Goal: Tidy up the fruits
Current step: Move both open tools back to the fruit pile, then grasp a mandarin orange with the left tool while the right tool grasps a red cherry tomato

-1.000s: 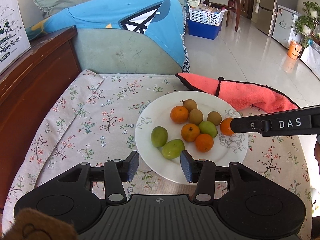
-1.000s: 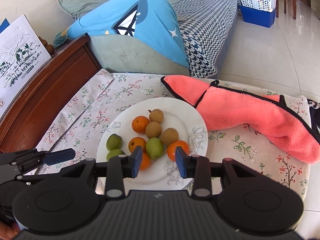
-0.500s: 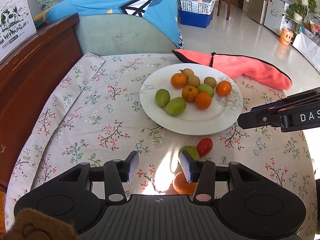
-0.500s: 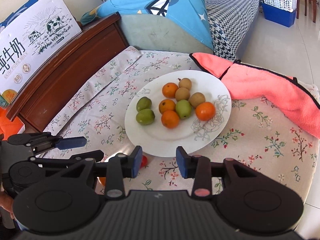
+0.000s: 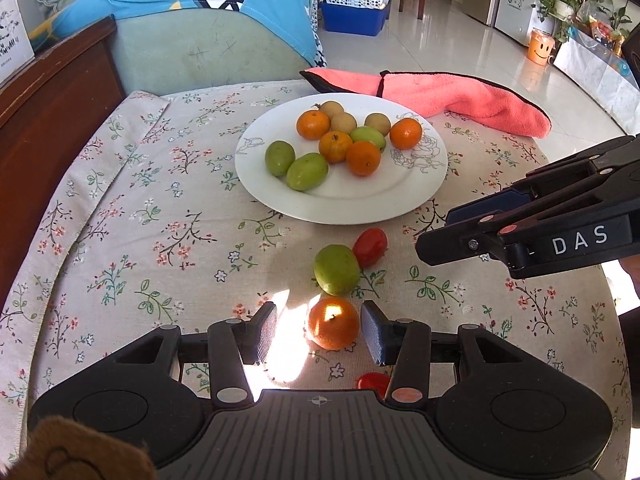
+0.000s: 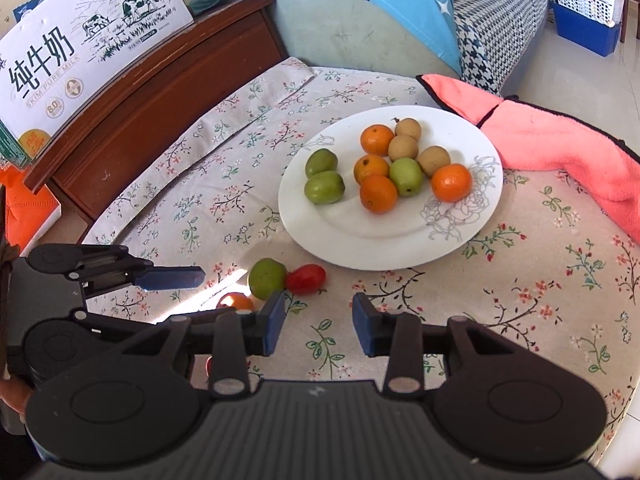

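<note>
A white plate holds several oranges, green fruits and brown longans. On the cloth in front of it lie an orange, a green fruit, a red tomato and a second red tomato half hidden under the left gripper. My left gripper is open with the loose orange between its fingers, not touching. My right gripper is open and empty, just right of the green fruit; it shows in the left wrist view.
A pink towel lies behind and right of the plate. A wooden headboard with a milk carton box runs along the left. A sofa with a blue cushion stands behind the floral-clothed table.
Both grippers have pulled back from the plate toward the table's near edge. The loose fruits have come into view and the orange now sits between the left fingers.
</note>
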Demonstrator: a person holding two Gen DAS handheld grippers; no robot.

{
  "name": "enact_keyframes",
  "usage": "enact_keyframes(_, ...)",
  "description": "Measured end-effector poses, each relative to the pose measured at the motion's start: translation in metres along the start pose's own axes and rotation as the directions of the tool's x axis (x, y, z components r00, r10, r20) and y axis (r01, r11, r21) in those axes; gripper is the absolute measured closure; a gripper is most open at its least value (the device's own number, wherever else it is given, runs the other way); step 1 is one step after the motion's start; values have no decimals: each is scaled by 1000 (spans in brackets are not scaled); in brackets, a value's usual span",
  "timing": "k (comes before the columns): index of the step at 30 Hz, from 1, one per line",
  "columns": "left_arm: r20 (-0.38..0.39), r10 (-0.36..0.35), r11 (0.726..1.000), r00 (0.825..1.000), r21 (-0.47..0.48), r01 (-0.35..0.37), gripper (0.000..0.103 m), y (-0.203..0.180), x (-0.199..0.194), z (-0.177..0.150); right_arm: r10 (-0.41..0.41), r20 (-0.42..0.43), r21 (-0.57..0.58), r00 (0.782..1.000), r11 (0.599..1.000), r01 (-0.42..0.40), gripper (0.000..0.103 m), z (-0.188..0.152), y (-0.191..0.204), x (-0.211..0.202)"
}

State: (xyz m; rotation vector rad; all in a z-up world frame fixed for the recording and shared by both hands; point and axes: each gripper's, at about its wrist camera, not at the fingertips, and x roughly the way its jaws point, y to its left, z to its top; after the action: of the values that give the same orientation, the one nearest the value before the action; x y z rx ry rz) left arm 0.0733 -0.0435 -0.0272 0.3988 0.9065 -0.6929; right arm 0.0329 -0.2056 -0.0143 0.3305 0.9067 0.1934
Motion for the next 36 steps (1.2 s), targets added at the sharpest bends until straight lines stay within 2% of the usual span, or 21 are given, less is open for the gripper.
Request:
enact_keyframes(5,-17,5,1000,1000,26,-4,59,-4,9,-2,-2,-11,-22,1000,1000,1,64,-1,6,10)
enact_keyframes(10,-35,1,1000,999,5,-1,61,1,16,-4,-18,-12,-68,1000,998,17,64,0,13,20)
enact_keyframes(11,-34,-2,1000,999,3,2,63,2,16,-5,-20,-13,-74,1000,997,19,64,1,14,23)
enact_keyframes(13,-35,-15,1000,999,-8,15,74,5,15,-5,-27,-15,-81,1000,996,26,64,1,15,27)
enact_keyframes(27,-15,16,995,1000,-93,-17,74,33,-2,-12,-80,-12,-138,997,987,77,64,4,29,47)
enact_keyframes(36,-23,34,996,999,-83,-36,74,33,-2,-12,-115,-9,-191,993,975,111,64,4,35,57)
